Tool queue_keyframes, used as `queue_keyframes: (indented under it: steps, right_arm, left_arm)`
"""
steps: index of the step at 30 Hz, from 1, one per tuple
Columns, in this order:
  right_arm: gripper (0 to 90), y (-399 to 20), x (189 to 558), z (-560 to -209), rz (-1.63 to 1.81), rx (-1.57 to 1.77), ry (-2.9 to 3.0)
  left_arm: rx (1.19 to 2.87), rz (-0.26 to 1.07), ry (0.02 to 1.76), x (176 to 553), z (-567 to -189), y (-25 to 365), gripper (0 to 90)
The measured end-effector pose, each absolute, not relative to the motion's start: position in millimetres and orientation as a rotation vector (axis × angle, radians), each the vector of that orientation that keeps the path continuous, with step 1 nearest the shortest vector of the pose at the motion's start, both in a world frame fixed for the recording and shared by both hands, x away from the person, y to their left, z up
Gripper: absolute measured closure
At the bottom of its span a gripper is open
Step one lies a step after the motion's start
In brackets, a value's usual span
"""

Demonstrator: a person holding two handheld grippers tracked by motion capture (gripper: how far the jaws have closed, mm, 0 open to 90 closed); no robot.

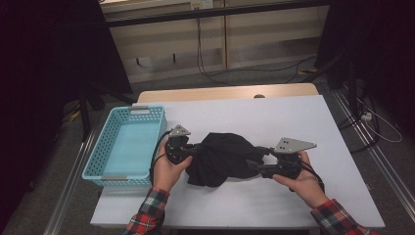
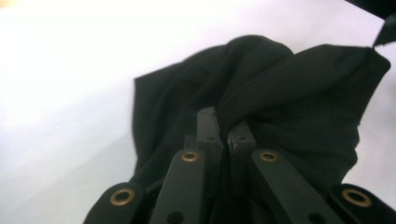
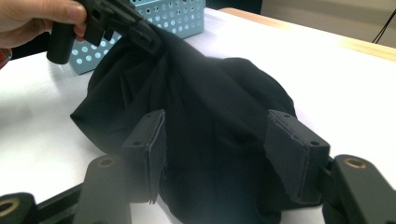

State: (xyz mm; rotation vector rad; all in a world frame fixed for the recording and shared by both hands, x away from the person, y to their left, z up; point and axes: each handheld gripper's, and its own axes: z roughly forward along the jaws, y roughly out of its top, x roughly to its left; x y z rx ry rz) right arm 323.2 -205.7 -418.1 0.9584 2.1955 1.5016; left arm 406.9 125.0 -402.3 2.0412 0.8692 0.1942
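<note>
While left tongs [image 2: 223,135] pinch it, black cloth [image 1: 220,157] lies crumpled, bunched.

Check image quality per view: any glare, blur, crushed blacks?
High view: dim, both sides black, black cloth lacks fold detail. Left gripper view: table blown out to white, left claw soft, close to the lens. Right gripper view: evenly lit, basket fairly sharp, right claw pads slightly blurred.
</note>
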Motion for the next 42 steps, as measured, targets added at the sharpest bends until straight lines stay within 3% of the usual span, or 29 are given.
queue_keyframes:
  steps: [19, 25, 32, 36, 42]
  right_arm:
    - [22.6, -215, 329, -422, 1.457, 1.045, 2.149]
    - [21.5, -214, 329, -422, 1.441, 1.039, 2.155]
    - [20.7, -217, 329, -423, 1.441, 1.052, 2.150]
    - [20.6, -219, 329, -422, 1.445, 1.060, 2.139]
    - [20.2, -220, 328, -422, 1.442, 1.061, 2.138]
  left_arm:
    - [2.012, 0.320, 0.943, 412, -386, 156, 85.2]
    - [2.011, 0.303, 0.905, 408, -385, 146, 51.1]
    - [2.066, 0.243, 0.745, 392, -380, 119, 32.8]
    - [2.089, 0.181, 0.692, 385, -387, 106, 30.7]
    - [2.164, 0.078, 0.646, 376, -413, 85, 36.4]
